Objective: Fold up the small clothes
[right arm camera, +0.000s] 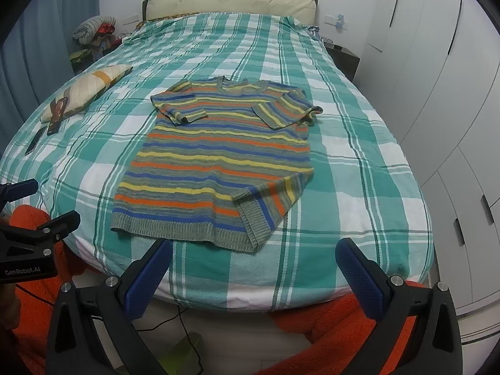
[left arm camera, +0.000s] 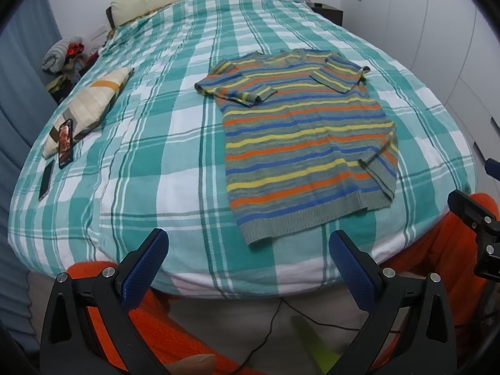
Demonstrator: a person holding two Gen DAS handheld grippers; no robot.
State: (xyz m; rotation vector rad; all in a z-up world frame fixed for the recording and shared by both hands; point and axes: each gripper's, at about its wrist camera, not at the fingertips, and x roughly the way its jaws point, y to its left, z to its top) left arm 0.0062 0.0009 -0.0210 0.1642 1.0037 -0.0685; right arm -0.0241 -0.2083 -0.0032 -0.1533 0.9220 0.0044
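Plaid bed (right arm camera: 359,187), striped sweater (right arm camera: 218,156), pillow (right arm camera: 93,87)

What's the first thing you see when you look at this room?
A bright striped sweater lies flat in the middle of the bed's green checked cover, both sleeves folded in and one bottom corner turned up. Near the bed's left edge, a phone leans on a pillow. Up close, both grippers' blue pads stand wide open, holding nothing.

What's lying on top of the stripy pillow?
A phone with its screen lit leans on the near end of the pillow; its lower end reaches the checked bedspread. The part of the pillow beneath the phone is covered, so that part cannot be seen.
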